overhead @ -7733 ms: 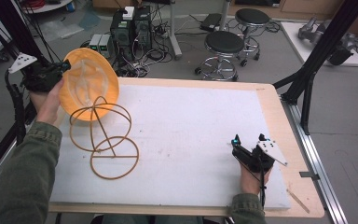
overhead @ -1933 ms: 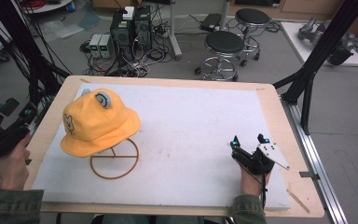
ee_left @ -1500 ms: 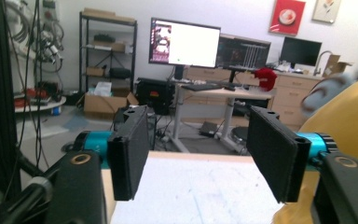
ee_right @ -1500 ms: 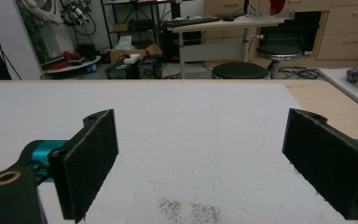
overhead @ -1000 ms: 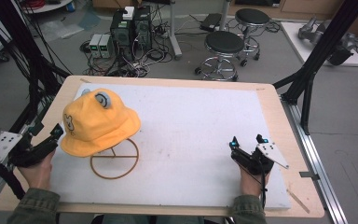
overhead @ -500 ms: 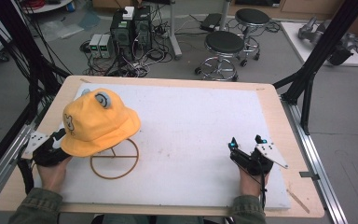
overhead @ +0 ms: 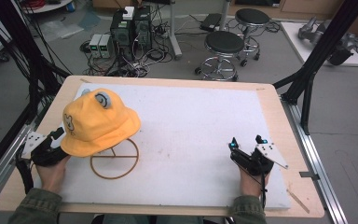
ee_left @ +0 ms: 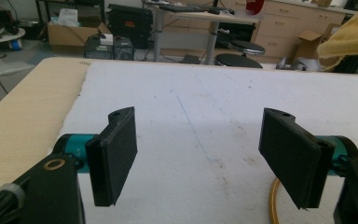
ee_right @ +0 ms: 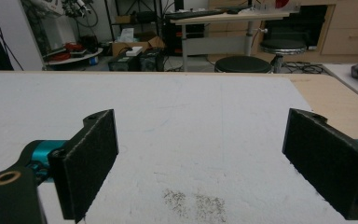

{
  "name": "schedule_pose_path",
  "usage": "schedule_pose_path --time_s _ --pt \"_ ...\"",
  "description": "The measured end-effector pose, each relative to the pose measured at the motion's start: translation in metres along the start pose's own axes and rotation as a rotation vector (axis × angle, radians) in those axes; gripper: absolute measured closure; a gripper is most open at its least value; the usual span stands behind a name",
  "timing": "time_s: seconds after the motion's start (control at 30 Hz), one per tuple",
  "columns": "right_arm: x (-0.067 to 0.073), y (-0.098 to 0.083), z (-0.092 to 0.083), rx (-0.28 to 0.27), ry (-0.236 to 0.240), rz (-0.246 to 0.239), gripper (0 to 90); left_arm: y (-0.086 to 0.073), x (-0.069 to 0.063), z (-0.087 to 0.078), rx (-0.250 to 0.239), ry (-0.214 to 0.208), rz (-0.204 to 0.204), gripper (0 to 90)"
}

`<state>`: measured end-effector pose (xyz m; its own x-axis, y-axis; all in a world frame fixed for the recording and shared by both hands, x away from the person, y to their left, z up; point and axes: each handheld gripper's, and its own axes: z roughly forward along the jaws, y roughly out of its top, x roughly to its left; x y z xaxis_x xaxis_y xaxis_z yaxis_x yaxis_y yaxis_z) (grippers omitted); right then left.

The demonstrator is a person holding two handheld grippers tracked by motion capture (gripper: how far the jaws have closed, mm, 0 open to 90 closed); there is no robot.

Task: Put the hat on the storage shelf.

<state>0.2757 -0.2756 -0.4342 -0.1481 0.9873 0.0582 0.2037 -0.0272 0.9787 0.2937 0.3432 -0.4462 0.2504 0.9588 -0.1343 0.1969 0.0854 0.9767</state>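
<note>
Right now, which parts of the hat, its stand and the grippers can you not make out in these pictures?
- Wire stand: in the high view the yellow hat covers its upper part; the base ring shows.
- Yellow hat: in the left gripper view the top right edge cuts it to a corner.
- Left gripper: in the high view its fingers lie partly under the hat brim.
- Hat's printed marks: too small to read.
</note>
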Motion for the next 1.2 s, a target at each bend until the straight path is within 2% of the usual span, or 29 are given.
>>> schedule_pose_path --time_s 1.2 --pt "0.0003 -0.0004 0.0005 0.007 0.004 -0.002 9.3 0.0024 -0.0022 -0.0036 -0.028 -0.001 0.001 28.8"
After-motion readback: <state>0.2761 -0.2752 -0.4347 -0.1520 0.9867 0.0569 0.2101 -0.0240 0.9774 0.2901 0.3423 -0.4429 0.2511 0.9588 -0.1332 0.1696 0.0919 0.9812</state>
